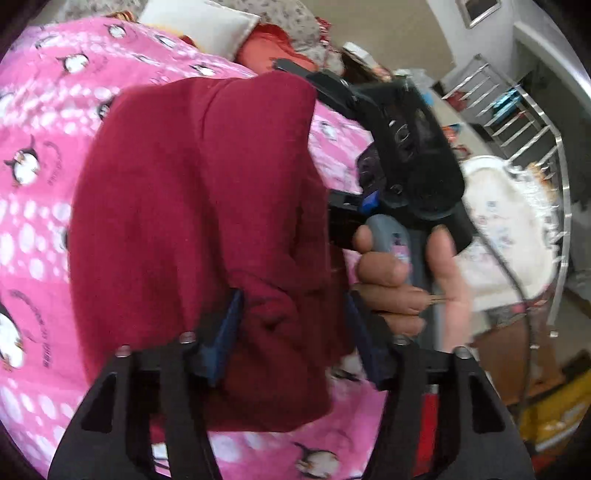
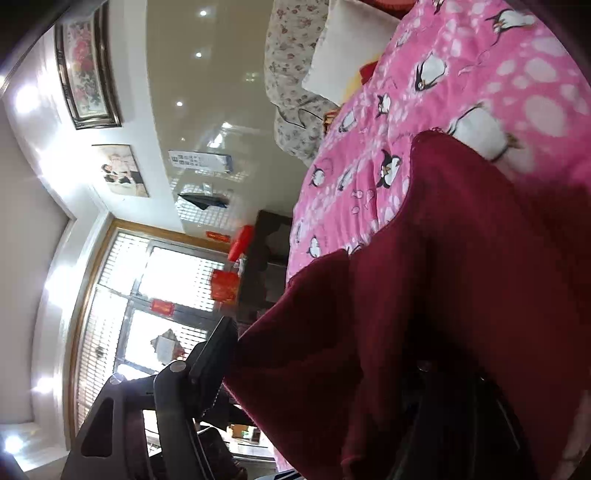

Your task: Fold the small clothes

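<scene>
Partly, the maroon garment (image 2: 424, 295) (blurred) hides the right hand-held gripper (image 2: 332, 369).

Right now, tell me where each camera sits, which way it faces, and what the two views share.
Left wrist: on the left hand-held gripper, looking down its fingers at the red garment on the pink penguin blanket; the person's hand on the right hand-held gripper shows.
Right wrist: on the right hand-held gripper, rolled sideways, facing garment, blanket, window; no body visible.
Shared: garment, blanket, white pillow.
</scene>
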A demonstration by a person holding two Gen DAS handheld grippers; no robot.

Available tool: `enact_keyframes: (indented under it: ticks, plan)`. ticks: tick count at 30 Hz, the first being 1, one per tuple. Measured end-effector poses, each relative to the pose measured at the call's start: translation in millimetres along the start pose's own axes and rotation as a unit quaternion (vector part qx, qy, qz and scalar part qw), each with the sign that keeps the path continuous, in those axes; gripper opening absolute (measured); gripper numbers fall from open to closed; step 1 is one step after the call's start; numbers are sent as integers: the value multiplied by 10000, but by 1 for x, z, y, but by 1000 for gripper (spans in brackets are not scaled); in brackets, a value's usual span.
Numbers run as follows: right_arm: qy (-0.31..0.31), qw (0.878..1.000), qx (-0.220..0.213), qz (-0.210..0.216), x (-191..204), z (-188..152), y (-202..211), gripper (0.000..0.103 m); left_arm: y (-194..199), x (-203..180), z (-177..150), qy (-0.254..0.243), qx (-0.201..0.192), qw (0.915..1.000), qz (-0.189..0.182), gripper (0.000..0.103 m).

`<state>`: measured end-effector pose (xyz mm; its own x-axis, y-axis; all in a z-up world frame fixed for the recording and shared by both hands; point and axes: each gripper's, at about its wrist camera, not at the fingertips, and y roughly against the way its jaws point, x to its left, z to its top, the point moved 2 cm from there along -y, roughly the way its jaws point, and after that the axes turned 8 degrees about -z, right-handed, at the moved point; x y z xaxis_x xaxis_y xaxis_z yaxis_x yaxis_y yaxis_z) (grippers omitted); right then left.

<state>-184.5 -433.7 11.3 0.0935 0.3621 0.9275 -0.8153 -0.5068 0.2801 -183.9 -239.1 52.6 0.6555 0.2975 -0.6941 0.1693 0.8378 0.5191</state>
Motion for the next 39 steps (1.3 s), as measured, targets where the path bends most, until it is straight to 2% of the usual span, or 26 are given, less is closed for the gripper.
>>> enact_keyframes:
  ticks: [2, 4, 8, 9, 11, 13, 15, 16, 17, 18, 20, 21, 23, 25, 27, 28, 30, 33, 34, 36, 39]
  plan:
    - [9, 9999, -40, 108, -1, -3, 12, 69, 11, -4, -3, -200, -20, 9998, 57, 69]
    - [186, 9998, -68, -18, 3, -7, 17, 69, 26, -6, -9, -430, -34, 9986, 300, 69]
    - [1023, 9920, 50, -739, 22, -25, 25, 74, 48, -2, -25, -730, -122, 9939, 815, 69]
    - [1274, 9872, -33, -964, 30, -30, 29, 76, 48, -1, -27, -786, -150, 9930, 870, 69]
    - [1578, 9823, -148, -994, 40, -38, 33, 87, 48, 4, -30, -836, -184, 9919, 942, 71]
    - [1779, 9785, -122, -1033, 44, -42, 29, 88, 42, 5, -31, -827, -205, 9918, 954, 71]
    - [1933, 9701, -21, -1465, 41, -44, 17, 88, 38, 7, -34, -801, -198, 9925, 904, 72]
    - [2035, 9651, 60, -1648, 38, -46, 10, 82, 35, 7, -35, -794, -189, 9931, 842, 73]
    - [2152, 9600, 89, -1789, 36, -47, 4, 61, 30, 7, -35, -781, -174, 9938, 771, 76]
    - [2365, 9495, 64, -2060, 34, -47, -3, 33, 32, 7, -40, -760, -162, 9941, 753, 78]
    - [2720, 9274, 15, -2566, 32, -45, -9, 21, 25, 8, -35, -702, -145, 9945, 762, 78]
    - [2779, 9242, 1, -2619, 33, -42, -6, 20, 22, 6, -32, -665, -126, 9952, 709, 78]
    - [2834, 9246, -86, -2542, 38, -36, 10, 19, 18, -1, -25, -645, -75, 9963, 565, 78]
    - [3030, 9167, -294, -2588, 47, -33, 25, 19, 12, -9, -23, -736, -6, 9966, 371, 78]
    - [3014, 9143, -338, -2683, 45, -27, 29, 19, 3, -15, -24, -894, 17, 9952, 391, 79]
    - [2982, 9106, -289, -2846, 40, -24, 24, 19, 0, -15, -24, -926, 33, 9947, 452, 79]
    - [2957, 8941, -190, -3358, 18, -19, 9, 23, -3, -13, -24, -913, 153, 9940, 581, 78]
    - [2516, 9180, -338, -3047, 14, -16, 26, 31, 16, -17, -25, -1094, 183, 9915, 684, 78]
    - [2502, 9169, -440, -3078, 19, -17, 35, 32, 25, -17, -25, -1193, 140, 9897, 778, 79]
    - [2696, 9070, -754, -3146, 41, -25, 59, 33, 43, -15, -25, -1445, -1, 9828, 1153, 79]
    - [3034, 9064, -643, -2869, 71, -49, 74, 40, 52, -1, -25, -1576, -110, 9733, 1664, 79]
